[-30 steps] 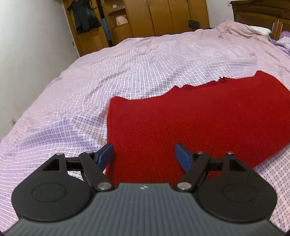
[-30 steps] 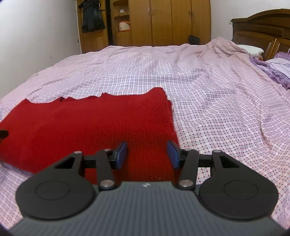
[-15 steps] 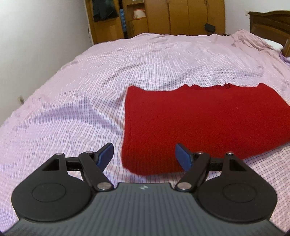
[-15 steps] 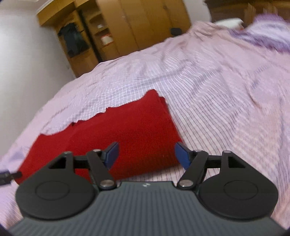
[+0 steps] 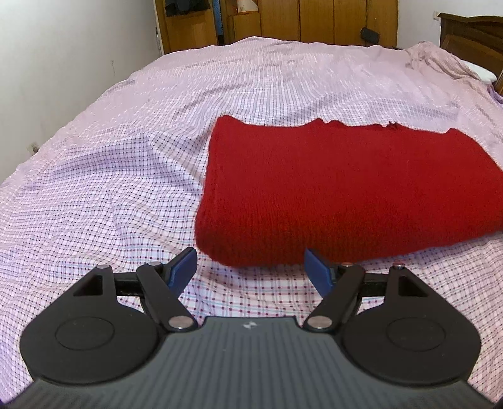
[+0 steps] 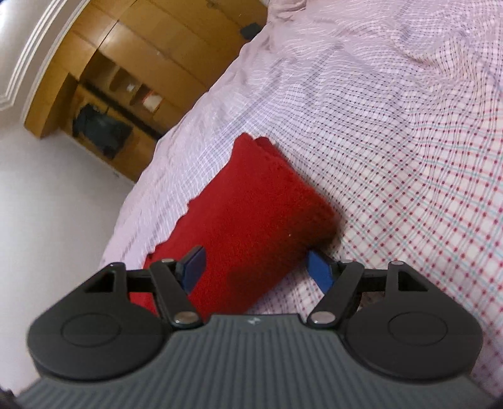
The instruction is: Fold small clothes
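A pink checked bedsheet (image 5: 132, 176) covers the bed; wooden wardrobes (image 5: 330, 22) stand at twelve o'clock, a dark headboard (image 5: 471, 31) at two.

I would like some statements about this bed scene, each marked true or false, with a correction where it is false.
1. The red knitted garment lies folded on the checked bedsheet. True.
2. The left hand-held gripper is shut on the garment. False: its jaws stand open, with only bedsheet between them.
3. The right hand-held gripper is empty. True: its jaws have just been opening and the pads do not press the garment.
4. The garment is blue. False: it is red.
5. A wooden wardrobe stands beyond the bed. True.
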`<action>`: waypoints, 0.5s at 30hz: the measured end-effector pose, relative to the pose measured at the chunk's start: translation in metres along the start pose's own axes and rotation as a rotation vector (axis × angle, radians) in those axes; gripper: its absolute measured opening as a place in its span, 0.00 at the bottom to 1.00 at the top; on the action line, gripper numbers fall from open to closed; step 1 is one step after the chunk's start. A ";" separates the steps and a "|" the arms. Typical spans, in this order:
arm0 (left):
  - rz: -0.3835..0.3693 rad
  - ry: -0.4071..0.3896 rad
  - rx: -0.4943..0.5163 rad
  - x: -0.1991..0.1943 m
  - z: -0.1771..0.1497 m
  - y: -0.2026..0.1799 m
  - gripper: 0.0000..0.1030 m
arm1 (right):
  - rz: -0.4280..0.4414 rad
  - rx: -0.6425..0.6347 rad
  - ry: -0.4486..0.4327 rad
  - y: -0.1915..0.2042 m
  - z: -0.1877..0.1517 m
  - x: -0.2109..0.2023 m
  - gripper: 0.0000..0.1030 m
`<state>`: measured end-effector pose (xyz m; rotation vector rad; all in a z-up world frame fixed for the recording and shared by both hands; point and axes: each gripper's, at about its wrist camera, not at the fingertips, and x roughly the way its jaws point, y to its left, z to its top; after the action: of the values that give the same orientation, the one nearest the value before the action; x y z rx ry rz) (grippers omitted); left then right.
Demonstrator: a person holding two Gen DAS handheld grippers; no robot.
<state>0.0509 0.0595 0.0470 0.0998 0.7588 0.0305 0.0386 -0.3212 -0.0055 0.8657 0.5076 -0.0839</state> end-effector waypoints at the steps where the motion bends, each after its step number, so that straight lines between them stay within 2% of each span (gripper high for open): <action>1: 0.002 0.002 -0.001 0.001 0.000 0.000 0.77 | -0.001 0.003 -0.011 0.000 -0.001 0.003 0.71; 6: 0.002 0.018 -0.035 0.004 -0.002 0.007 0.77 | -0.015 0.032 -0.055 -0.003 -0.002 0.019 0.71; 8: 0.003 0.022 -0.047 0.004 -0.003 0.010 0.77 | -0.031 0.035 -0.078 0.000 -0.002 0.023 0.68; 10: 0.009 0.020 -0.054 0.002 -0.003 0.014 0.77 | -0.063 0.032 -0.096 0.004 -0.001 0.025 0.41; 12: 0.013 0.011 -0.061 -0.001 -0.003 0.019 0.77 | -0.064 0.023 -0.100 0.008 0.000 0.026 0.30; 15: 0.027 -0.008 -0.065 -0.008 -0.001 0.026 0.77 | -0.064 -0.065 -0.120 0.023 0.003 0.022 0.26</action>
<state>0.0441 0.0854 0.0546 0.0485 0.7473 0.0802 0.0657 -0.3056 0.0029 0.7764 0.4230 -0.1761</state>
